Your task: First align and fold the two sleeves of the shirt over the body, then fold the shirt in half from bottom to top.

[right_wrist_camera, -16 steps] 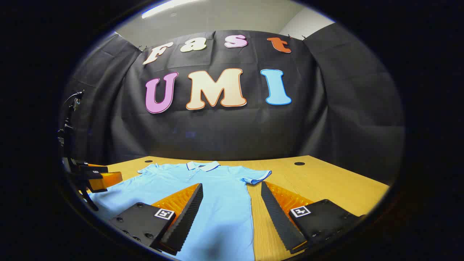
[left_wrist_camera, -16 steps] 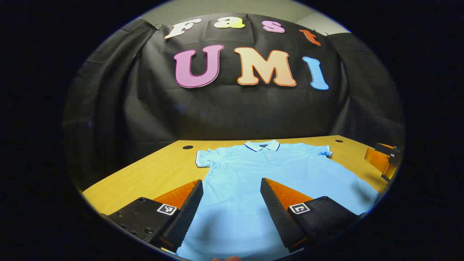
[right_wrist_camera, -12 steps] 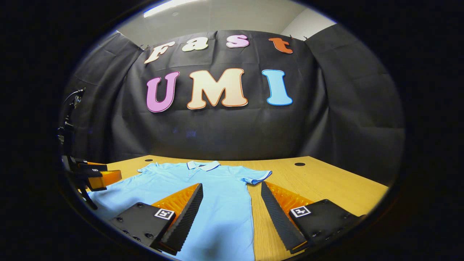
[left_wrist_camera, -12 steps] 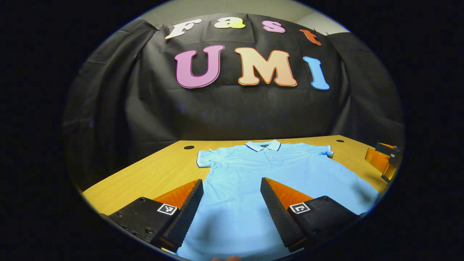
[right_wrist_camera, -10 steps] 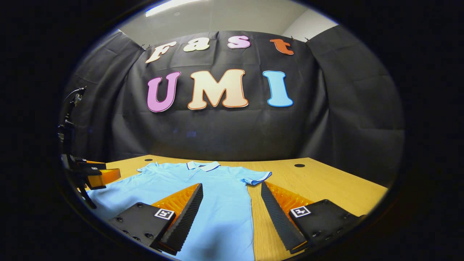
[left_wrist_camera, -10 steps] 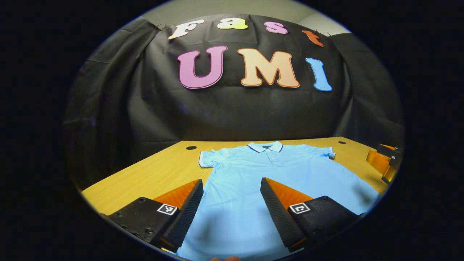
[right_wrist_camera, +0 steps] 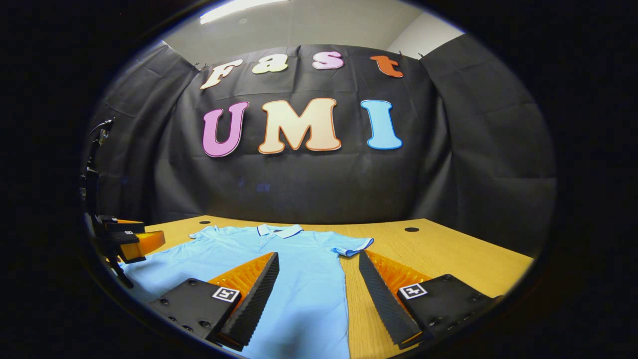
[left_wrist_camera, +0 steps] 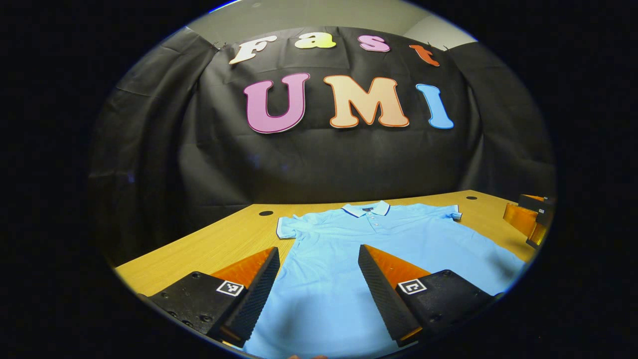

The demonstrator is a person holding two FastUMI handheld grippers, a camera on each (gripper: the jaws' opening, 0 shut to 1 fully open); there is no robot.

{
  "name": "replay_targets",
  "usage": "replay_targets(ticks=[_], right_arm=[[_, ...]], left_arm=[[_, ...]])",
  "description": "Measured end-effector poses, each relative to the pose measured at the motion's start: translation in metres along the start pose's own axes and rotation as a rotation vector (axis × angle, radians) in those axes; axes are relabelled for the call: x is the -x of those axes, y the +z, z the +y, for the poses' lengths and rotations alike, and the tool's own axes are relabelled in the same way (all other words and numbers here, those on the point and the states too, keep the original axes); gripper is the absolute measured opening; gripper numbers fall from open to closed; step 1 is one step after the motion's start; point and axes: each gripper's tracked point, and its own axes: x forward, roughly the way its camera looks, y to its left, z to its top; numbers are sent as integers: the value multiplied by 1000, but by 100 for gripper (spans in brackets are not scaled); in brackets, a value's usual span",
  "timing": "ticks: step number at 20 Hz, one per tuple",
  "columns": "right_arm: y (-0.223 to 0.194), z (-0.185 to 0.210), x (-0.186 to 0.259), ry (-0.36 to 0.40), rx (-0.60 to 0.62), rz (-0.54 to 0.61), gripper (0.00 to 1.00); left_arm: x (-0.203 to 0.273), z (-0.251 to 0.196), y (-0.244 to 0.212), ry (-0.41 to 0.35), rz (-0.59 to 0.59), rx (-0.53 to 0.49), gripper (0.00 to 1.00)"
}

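One wooden table [left_wrist_camera: 199, 249] carries the shirt [left_wrist_camera: 369, 239], spread flat with both sleeves unfolded; bare wood is seen past each sleeve edge. Left gripper [left_wrist_camera: 319, 286] and right gripper [right_wrist_camera: 319, 291] are held wide apart, gripping nothing.

Left gripper [left_wrist_camera: 318, 254] and right gripper [right_wrist_camera: 318, 259] agape.

Count: one light blue polo shirt [left_wrist_camera: 379, 249], two sleeves: one at 10 o'clock [left_wrist_camera: 285, 227], one at 2 o'clock [left_wrist_camera: 451, 211]. One collar [left_wrist_camera: 369, 209]. One wooden worktop [left_wrist_camera: 199, 252] with two round cable holes [left_wrist_camera: 265, 213] [left_wrist_camera: 471, 198]. Two tools: left tool [left_wrist_camera: 319, 264], right tool [right_wrist_camera: 319, 269], two fingers each.
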Motion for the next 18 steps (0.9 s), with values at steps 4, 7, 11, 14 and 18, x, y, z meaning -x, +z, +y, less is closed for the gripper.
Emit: replay_targets(ticks=[4, 7, 11, 14, 18], right_arm=[[3, 1, 0, 2, 6, -10, 99], [3, 2, 1, 2, 12, -11, 100], [7, 13, -6, 34, -8, 26, 100], [27, 15, -22, 61, -7, 44, 100], [47, 3, -58, 80, -4, 127, 100]], left_arm=[[0, 0, 1, -3, -6, 2, 96], [0, 0, 2, -6, -8, 3, 96], [0, 1, 2, -6, -15, 11, 96], [1, 3, 2, -8, -20, 22, 95], [1, 2, 2, -10, -22, 25, 96]])
